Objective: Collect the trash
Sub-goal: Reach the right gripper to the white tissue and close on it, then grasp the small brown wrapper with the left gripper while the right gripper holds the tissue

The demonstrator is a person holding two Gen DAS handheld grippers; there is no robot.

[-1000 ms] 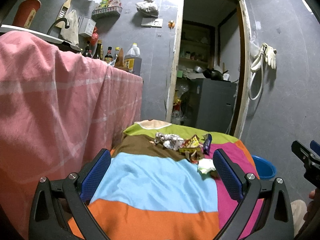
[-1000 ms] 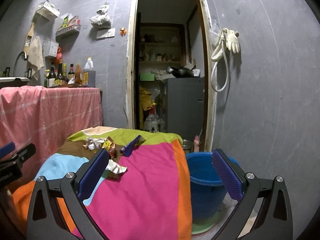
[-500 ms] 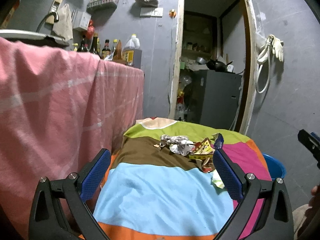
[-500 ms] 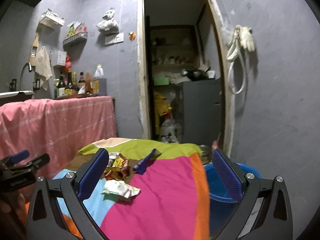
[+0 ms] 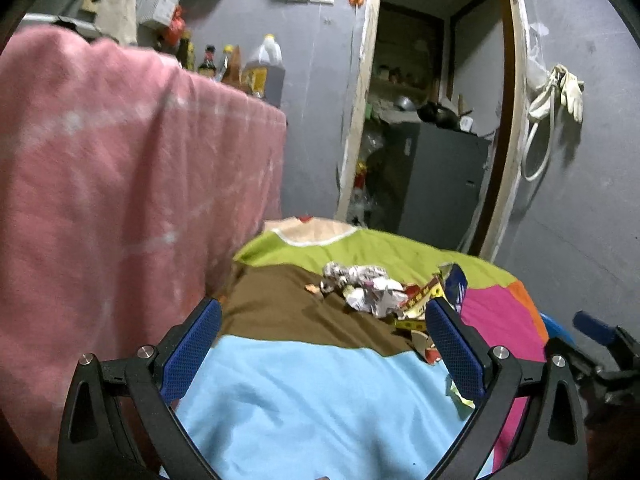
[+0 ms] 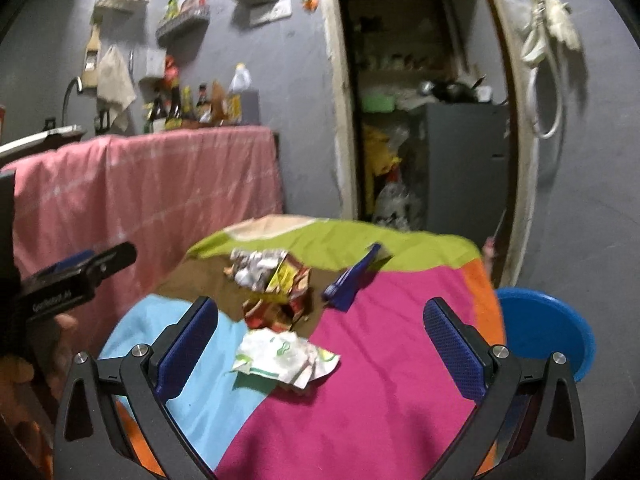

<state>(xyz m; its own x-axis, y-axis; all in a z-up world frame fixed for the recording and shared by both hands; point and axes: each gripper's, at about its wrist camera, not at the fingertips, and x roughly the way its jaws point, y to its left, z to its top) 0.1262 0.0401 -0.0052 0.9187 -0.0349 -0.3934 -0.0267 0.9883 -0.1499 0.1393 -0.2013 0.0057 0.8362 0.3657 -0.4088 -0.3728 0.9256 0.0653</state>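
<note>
Trash lies on a table under a multicoloured cloth (image 6: pixel 384 344): a crumpled silver-white wrapper (image 5: pixel 370 286) (image 6: pixel 256 266), red-yellow snack packets (image 6: pixel 280 296) (image 5: pixel 416 300), a blue packet (image 6: pixel 352 280) (image 5: pixel 456 284) and a white-green crumpled wrapper (image 6: pixel 286 356). My left gripper (image 5: pixel 324 352) is open above the light blue patch, short of the pile. My right gripper (image 6: pixel 320 340) is open, the white-green wrapper lying just ahead between its fingers. Each gripper shows at the edge of the other's view.
A blue bucket (image 6: pixel 548 332) stands on the floor right of the table. A counter draped in pink cloth (image 5: pixel 120 184) rises close on the left, with bottles (image 6: pixel 200 104) on top. An open doorway (image 6: pixel 420 120) lies behind the table.
Both grippers have moved forward and tipped downward toward the trash pile; the wrappers appear larger and closer. Both stay open.
</note>
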